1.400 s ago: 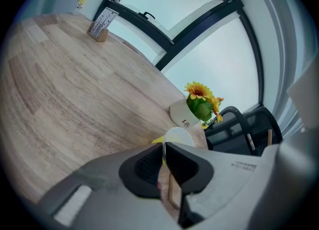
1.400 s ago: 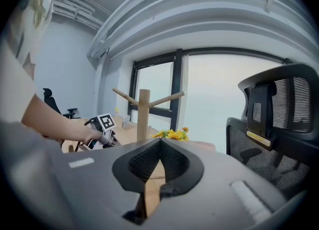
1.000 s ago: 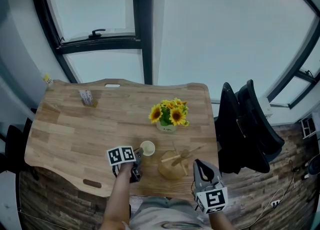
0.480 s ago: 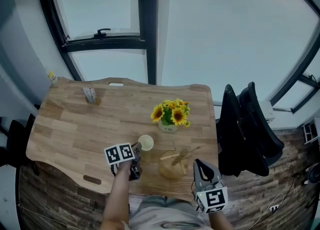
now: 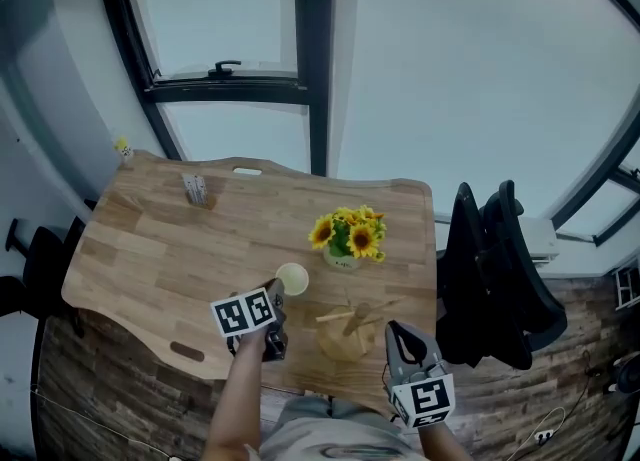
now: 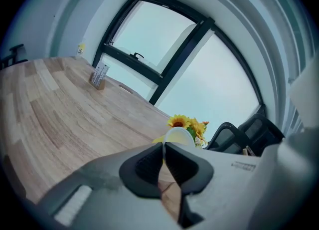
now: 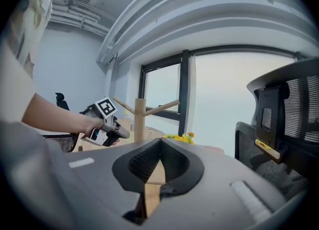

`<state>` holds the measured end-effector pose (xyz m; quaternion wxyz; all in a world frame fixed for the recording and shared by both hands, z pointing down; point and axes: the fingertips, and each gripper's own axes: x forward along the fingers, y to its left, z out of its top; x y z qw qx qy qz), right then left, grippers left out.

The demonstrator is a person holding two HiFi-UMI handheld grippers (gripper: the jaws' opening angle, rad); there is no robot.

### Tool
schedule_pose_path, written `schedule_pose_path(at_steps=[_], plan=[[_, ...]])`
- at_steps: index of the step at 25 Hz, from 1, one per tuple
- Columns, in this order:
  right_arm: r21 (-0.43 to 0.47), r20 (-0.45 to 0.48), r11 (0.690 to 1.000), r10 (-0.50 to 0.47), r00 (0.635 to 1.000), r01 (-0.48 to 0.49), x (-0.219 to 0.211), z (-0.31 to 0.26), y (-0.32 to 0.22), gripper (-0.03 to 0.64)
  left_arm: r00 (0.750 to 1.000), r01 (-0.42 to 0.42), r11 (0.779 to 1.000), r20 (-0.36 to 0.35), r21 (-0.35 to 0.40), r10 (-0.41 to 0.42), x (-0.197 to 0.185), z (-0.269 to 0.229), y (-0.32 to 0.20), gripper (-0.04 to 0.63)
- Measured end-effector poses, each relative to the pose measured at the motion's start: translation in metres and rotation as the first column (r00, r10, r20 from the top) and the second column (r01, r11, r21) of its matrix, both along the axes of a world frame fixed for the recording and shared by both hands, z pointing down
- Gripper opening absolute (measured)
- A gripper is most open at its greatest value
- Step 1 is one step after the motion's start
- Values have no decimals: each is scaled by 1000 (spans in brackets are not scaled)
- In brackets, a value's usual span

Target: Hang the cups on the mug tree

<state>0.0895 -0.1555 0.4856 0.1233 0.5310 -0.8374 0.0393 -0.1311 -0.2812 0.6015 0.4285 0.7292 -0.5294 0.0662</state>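
Note:
A pale yellow cup is at the tip of my left gripper, over the wooden table, left of the mug tree. In the left gripper view the jaws of the left gripper are pinched on the wall of the cup. The wooden mug tree stands near the table's front edge with bare pegs; its pole also shows in the right gripper view. My right gripper hangs just right of the tree, in front of the table. The right gripper is shut, with nothing between its pads.
A vase of sunflowers stands just behind the cup and tree. A small card holder sits at the table's far left. A black office chair stands off the right edge. Windows lie behind the table.
The cup in my left gripper has shifted a little away from the table's front edge. The head view has tilted, so the table sits lower and further right. The right gripper has stayed put.

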Motion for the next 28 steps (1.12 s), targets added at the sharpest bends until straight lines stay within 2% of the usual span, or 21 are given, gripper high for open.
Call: schedule_pose_path(at_steps=[8, 16, 23, 28], plan=[[-1, 1, 999, -39, 999, 39, 2, -6, 3, -2, 996, 36, 992, 73, 119, -45, -1, -31, 8, 21], [6, 0, 998, -61, 998, 61, 1, -12, 8, -2, 991, 51, 968, 111, 244, -80, -6, -64, 17, 21], [9, -1, 998, -64, 998, 64, 1, -14, 12, -2, 977, -17, 929, 205, 370, -64, 4, -86, 22, 20], [20, 0, 998, -66, 998, 66, 3, -18, 13, -2, 962, -71, 907, 269, 415, -48, 19, -94, 24, 20]])
